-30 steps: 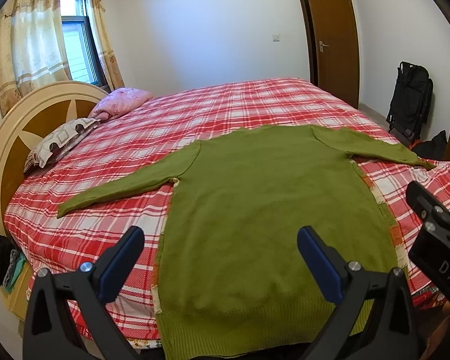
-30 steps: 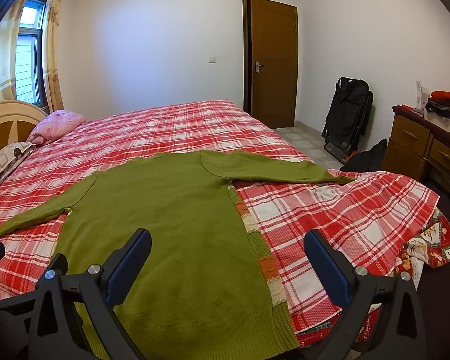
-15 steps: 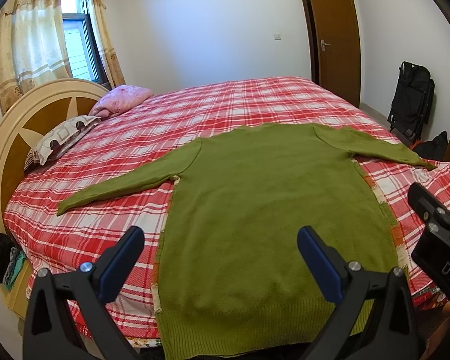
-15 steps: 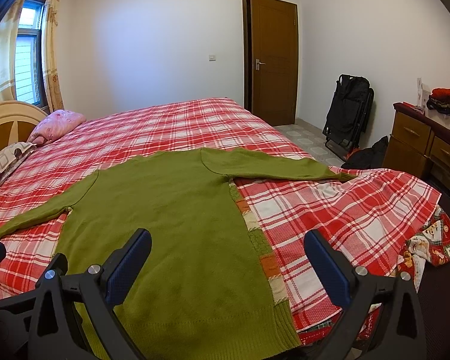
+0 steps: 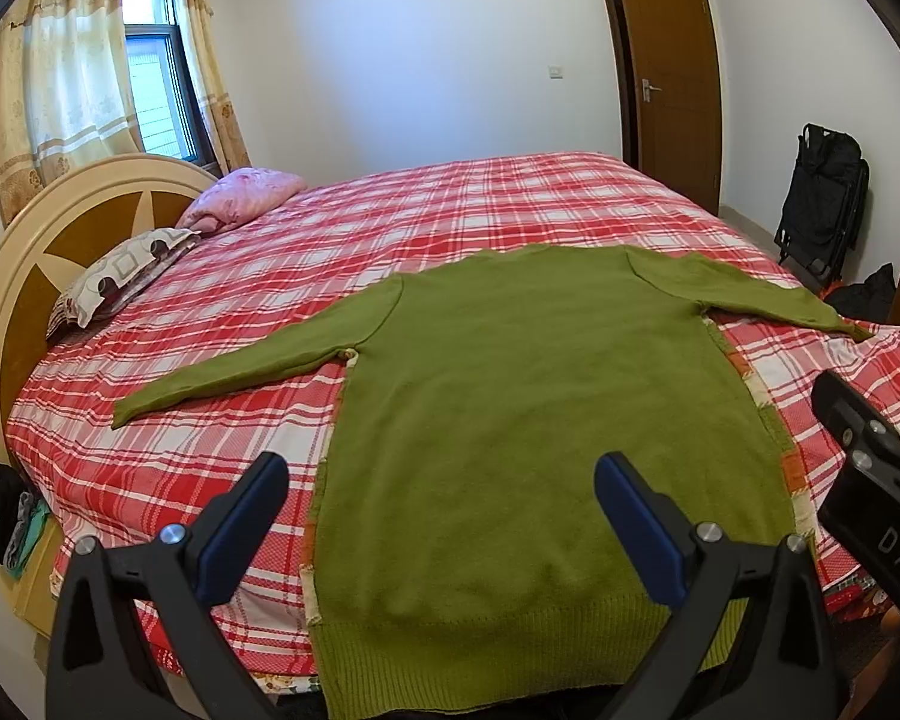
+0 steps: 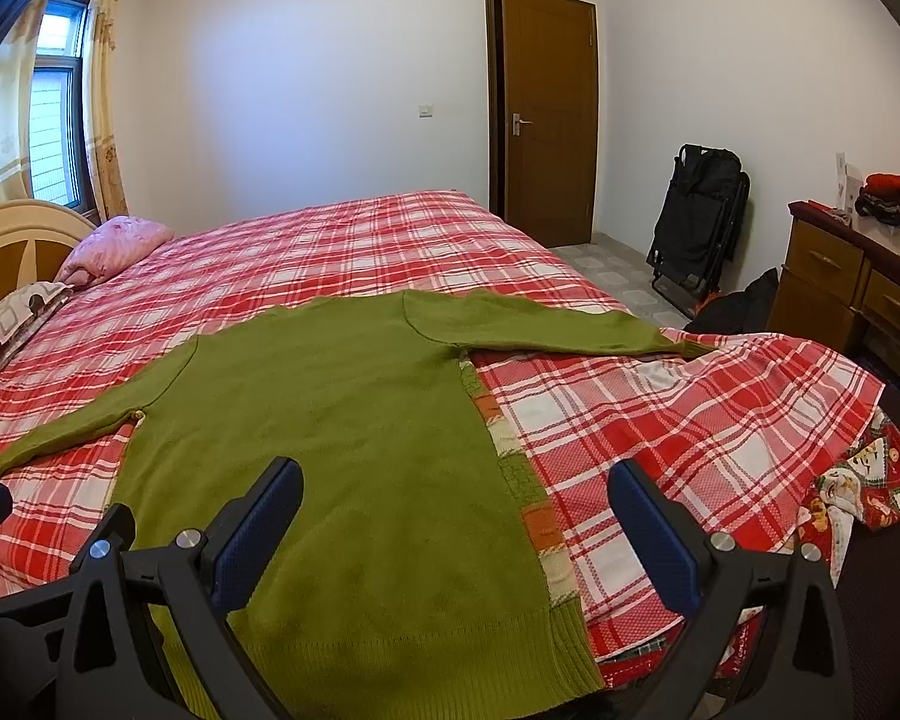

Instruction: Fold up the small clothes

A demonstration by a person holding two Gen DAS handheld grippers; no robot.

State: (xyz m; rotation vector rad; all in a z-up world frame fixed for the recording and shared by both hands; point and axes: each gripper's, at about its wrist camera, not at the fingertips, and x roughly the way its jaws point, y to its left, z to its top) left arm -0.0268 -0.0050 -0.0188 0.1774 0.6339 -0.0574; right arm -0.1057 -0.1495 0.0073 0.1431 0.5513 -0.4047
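— Two tools, one sweater, and nothing is folded yet. Where do I begin?

— Begin with the big things. The bed (image 5: 450, 222) carries the whole work, and the green sweater (image 5: 510, 408) lies flat on the red checked cover, its ribbed hem at the near edge and both sleeves spread out to the sides.

— And the tools?

— The left tool (image 5: 438, 516) is wide open and holds nothing; it hangs above the hem, over the left half of the body. The right tool (image 6: 456, 522) is also wide open and empty, above the sweater's right edge, where a colourful strip shows beside the green.

— So the first fold?

— I think a sleeve. The left sleeve (image 5: 252, 366) should go across the body. Take it near the cuff, close only on one layer of knit, lift it low and lay it straight, so the body does not move.

— What can go wrong?

— Knit stretches. If you pull hard, the shoulder line will be crooked.
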